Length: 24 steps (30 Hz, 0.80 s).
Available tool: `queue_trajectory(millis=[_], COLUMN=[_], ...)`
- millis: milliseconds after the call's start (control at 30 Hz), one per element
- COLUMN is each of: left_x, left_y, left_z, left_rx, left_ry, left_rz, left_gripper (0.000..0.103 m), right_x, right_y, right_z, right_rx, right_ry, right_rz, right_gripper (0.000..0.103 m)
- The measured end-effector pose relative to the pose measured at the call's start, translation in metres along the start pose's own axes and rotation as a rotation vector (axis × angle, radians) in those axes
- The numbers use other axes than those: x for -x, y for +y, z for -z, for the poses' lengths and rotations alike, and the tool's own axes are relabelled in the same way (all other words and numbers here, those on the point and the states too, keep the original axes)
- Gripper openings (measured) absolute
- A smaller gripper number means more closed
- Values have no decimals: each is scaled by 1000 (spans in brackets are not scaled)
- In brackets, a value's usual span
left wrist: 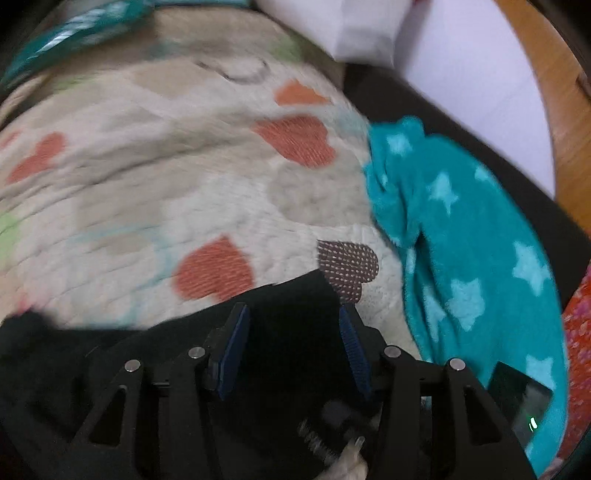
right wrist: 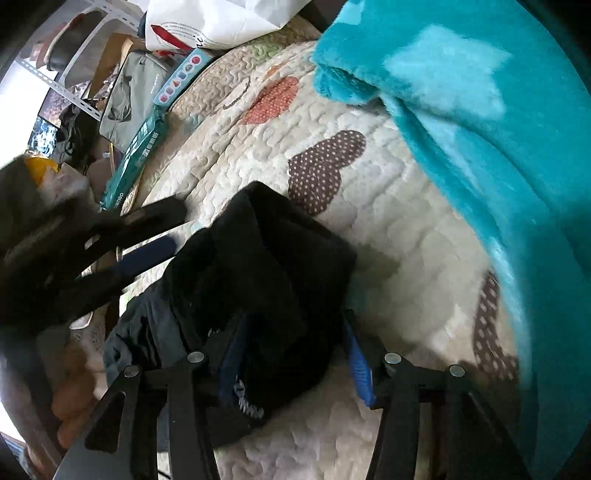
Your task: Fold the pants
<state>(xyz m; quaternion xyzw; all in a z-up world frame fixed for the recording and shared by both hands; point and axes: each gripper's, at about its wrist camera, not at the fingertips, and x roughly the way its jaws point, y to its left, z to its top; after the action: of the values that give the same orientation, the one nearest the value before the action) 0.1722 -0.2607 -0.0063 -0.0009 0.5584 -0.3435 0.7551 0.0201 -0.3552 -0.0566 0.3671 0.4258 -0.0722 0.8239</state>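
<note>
The black pants (right wrist: 258, 266) lie bunched on a cream quilt with hearts (right wrist: 388, 236). In the right wrist view my right gripper (right wrist: 295, 332) is open, its blue pads either side of the pants' near part. The left gripper (right wrist: 162, 236) shows at the left of that view, fingers apart beside the pants. In the left wrist view my left gripper (left wrist: 293, 314) is open over the black pants (left wrist: 288, 332), which fill the space between the pads.
A teal star blanket (left wrist: 461, 229) lies at the right of the quilt (left wrist: 184, 177) and shows in the right wrist view (right wrist: 480, 110) too. Boxes (right wrist: 147, 140), a bag (right wrist: 221, 22) and shelves (right wrist: 74, 55) stand beyond the bed's far edge.
</note>
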Motion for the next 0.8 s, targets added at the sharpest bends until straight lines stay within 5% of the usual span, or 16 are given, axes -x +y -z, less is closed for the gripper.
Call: queue_trajectory(millis=[200,233,267,300,367,700,800], left_x=[-49,-51,-51,-51,-43,72,115], left_y=[-35,-40,-47,-50,-57,-40,-22], left_z=[-14,-13,-10,-8,-3,10,17], left_rx=[-214,-242,-282,-300,-326,-201,-148], left_ry=[96,99,100,106,91,-110,-182], left_rz=[-146,-170,-180,-172,-170,-60,-37], left_gripper=[54,49,26,18,15,14,7], right_x=[-7,-7,-7,-6,-5,49,59], right_y=[5,6,7,8,14,91,132], right_z=[-5,-6,-7,-8,-11,-1,12], right_rx=[28,31,33,32,43,293,405], right_ry=[-5,1,12,17,18,-70,-56], right_rz=[1,0,-1,-6,-8,-71,-112], right_gripper=[54,51,40,31,26,22,21])
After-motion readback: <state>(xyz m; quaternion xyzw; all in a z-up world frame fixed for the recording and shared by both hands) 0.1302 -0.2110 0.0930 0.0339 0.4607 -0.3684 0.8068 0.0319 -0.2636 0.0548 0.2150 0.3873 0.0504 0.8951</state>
